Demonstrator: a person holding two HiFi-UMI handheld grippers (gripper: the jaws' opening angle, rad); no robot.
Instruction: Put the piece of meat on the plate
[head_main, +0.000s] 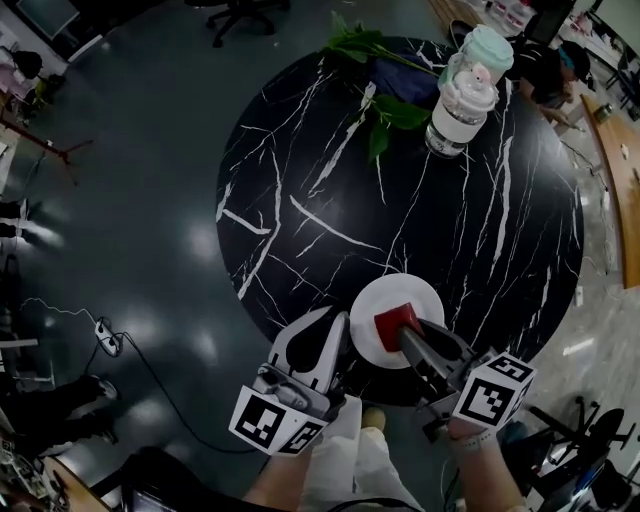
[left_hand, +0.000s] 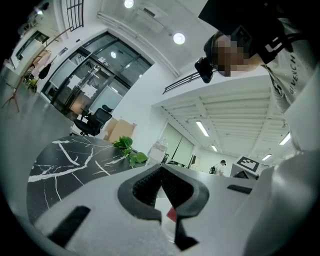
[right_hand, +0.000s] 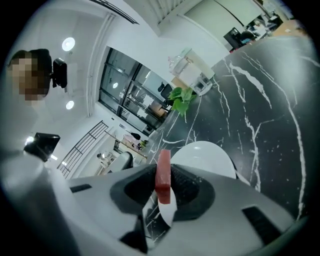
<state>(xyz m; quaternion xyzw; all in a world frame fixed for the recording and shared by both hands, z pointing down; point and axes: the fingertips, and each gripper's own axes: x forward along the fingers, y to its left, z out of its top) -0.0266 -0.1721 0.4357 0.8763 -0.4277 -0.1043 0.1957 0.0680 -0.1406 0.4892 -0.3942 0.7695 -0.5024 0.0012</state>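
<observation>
A red piece of meat (head_main: 393, 322) is clamped between the jaws of my right gripper (head_main: 405, 332), just over the white plate (head_main: 420, 297) at the near edge of the black marble table (head_main: 330, 180). In the right gripper view the meat (right_hand: 163, 175) stands on edge between the pads, with the plate (right_hand: 207, 152) right beyond it. My left gripper (head_main: 337, 322) hovers just left of the plate at the table's rim, its jaws closed to a point with nothing in them. Its own view shows the tips meeting (left_hand: 161, 170) and a bit of the red meat (left_hand: 171, 213) below.
At the far side of the table stand a clear jar with a pale green lid (head_main: 470, 85), leafy green sprigs (head_main: 378, 105) and a dark blue cloth (head_main: 402, 80). The table's near edge runs just under the plate. A cable and power strip (head_main: 105, 338) lie on the floor to the left.
</observation>
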